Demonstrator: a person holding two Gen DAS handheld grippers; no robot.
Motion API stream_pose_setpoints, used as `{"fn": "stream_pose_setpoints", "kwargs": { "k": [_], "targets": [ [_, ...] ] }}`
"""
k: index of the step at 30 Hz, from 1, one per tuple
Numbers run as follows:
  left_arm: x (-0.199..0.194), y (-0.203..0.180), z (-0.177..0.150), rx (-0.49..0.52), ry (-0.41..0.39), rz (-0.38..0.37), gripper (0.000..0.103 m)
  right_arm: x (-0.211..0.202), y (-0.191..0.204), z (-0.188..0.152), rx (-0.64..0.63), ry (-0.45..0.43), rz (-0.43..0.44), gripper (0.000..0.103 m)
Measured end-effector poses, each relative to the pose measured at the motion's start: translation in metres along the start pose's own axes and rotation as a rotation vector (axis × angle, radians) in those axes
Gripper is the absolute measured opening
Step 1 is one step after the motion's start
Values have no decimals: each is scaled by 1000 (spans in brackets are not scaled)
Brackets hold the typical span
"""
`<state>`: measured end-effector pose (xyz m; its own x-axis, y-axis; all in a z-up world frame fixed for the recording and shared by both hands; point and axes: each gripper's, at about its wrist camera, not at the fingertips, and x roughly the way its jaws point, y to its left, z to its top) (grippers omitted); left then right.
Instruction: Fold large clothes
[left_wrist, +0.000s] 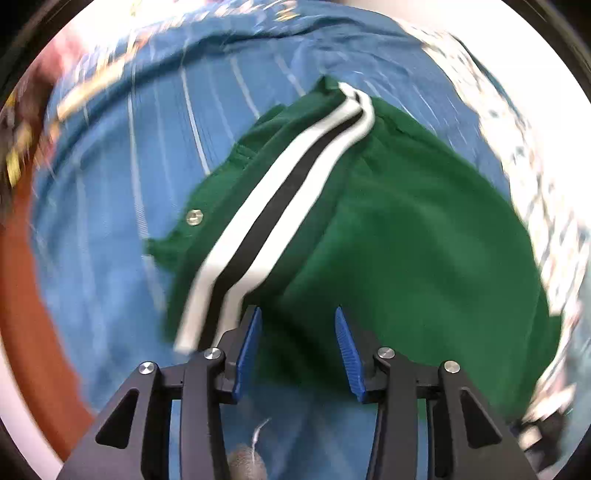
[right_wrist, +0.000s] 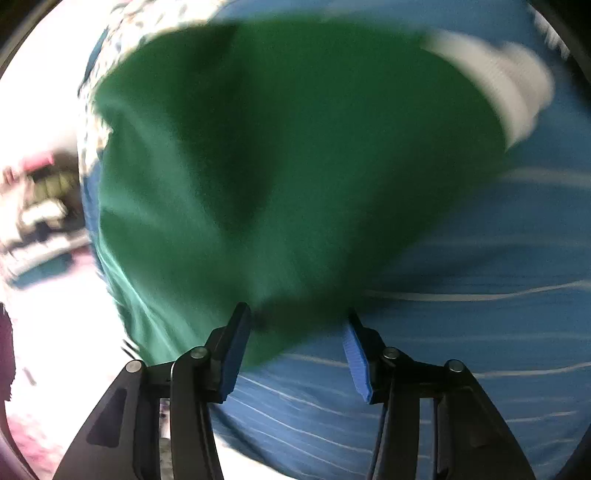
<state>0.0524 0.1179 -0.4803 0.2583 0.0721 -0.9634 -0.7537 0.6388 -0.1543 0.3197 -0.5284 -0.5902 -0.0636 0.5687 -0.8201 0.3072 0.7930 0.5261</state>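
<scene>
A green garment (left_wrist: 406, 229) with a white-black-white stripe (left_wrist: 280, 199) and a metal snap (left_wrist: 194, 216) lies bunched on a blue striped sheet (left_wrist: 110, 184). My left gripper (left_wrist: 297, 312) points down over the garment's near edge. Its blue pads (left_wrist: 249, 350) stand apart with nothing pinched between them. The blurred right wrist view shows the same green garment (right_wrist: 277, 147) on the blue sheet (right_wrist: 461, 258), with a white patch (right_wrist: 498, 74) at its far right. Over the cloth's near corner hangs my right gripper (right_wrist: 297, 310), open, its pads not pressing on the fabric.
A white-and-blue patterned cloth (left_wrist: 535, 184) borders the sheet on the right in the left wrist view. An orange-brown surface (left_wrist: 22, 295) runs along the left. Blurred clutter (right_wrist: 40, 199) sits beyond the sheet's left edge in the right wrist view.
</scene>
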Motion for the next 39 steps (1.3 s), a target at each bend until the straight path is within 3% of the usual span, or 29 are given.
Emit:
{"fn": "stream_pose_setpoints", "kwargs": {
  "k": [1, 2, 3, 4, 6, 11, 14, 15, 16, 17, 18, 20, 23, 24, 27, 29, 30, 32, 34, 37, 39],
  "targets": [
    [-9, -3, -5, 46, -8, 34, 46, -13, 4, -1, -43, -10, -45, 52],
    [-18, -5, -15, 86, -20, 72, 66, -32, 12, -3, -99, -26, -103, 52],
    [-23, -7, -19, 109, -29, 99, 93, -45, 19, -2, -135, -43, -131, 53],
    [-25, -6, -24, 133, -37, 123, 98, -59, 29, 0, -171, -72, -137, 55],
    [-22, 0, -42, 160, -50, 164, 99, -73, 63, 14, -250, -114, -152, 77],
    [36, -9, -68, 241, -6, 257, 99, -39, 192, 90, -522, -233, -189, 81],
    [70, -10, -86, 268, 26, 287, 99, 3, 237, 136, -631, -148, -232, 81],
    [77, -11, -88, 271, 17, 300, 103, 14, 244, 149, -632, -120, -259, 58],
    [81, -12, -90, 273, -21, 303, 103, 21, 240, 155, -640, -90, -248, 28],
    [81, -13, -91, 272, -48, 298, 103, 31, 240, 158, -651, -40, -227, 12],
    [81, -13, -91, 271, -69, 293, 103, 33, 247, 158, -651, -52, -244, 10],
    [82, -11, -91, 268, -87, 280, 103, 9, 256, 154, -643, -130, -181, 8],
    [79, -9, -87, 280, -52, 255, 103, -41, 262, 154, -558, -242, 14, 8],
    [77, -7, -84, 279, -27, 242, 103, -46, 265, 155, -552, -261, 27, 8],
    [64, -1, -79, 263, 30, 216, 103, -22, 266, 179, -518, -281, -31, 8],
    [40, 5, -79, 241, 38, 195, 103, 29, 253, 214, -421, -207, -119, 12],
    [26, 8, -79, 237, 34, 194, 103, 48, 246, 227, -403, -164, -163, 22],
    [-9, 11, -74, 247, 3, 205, 103, 66, 236, 245, -318, -98, -164, 24],
    [-36, 5, -57, 272, -39, 223, 103, 38, 239, 240, -283, -193, -177, 38],
    [-45, -12, -18, 299, -105, 248, 103, -23, 254, 204, -321, -426, -230, 40],
    [-38, -24, 19, 276, -152, 234, 103, -45, 261, 179, -368, -479, -165, 40]
  ]
}}
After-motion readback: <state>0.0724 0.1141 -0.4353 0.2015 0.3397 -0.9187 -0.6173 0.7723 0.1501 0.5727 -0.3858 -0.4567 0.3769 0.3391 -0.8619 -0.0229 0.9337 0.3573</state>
